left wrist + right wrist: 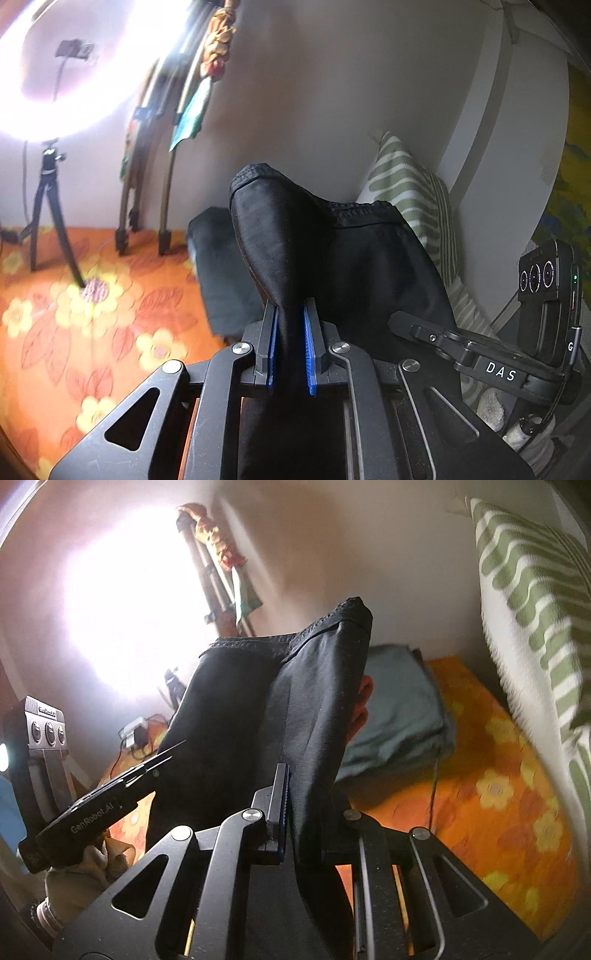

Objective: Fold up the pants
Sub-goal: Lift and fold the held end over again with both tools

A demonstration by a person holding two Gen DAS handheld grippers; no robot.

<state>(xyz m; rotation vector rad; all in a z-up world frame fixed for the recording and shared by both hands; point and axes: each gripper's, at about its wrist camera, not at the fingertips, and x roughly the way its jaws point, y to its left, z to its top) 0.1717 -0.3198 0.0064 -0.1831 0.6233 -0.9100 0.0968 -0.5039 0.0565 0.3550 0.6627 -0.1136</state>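
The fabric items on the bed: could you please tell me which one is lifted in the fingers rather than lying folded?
The black pants, pinched in both grippers; the grey-green folded cloth lies flat on the orange sheet.

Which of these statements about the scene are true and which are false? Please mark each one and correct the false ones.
1. Both grippers hold the black pants. True: the left gripper and the right gripper are each shut on the dark cloth.
2. The bed cover is plain white. False: the bed cover is orange with yellow flowers.
3. A pillow with green stripes stands near the wall. True: the pillow is behind the pants.
4. The pants lie flat on the bed. False: they are lifted, and the hemmed edge stands above the fingers.
5. A folded grey-green cloth lies on the bed. True.
6. The ring light is off. False: the ring light glows brightly.
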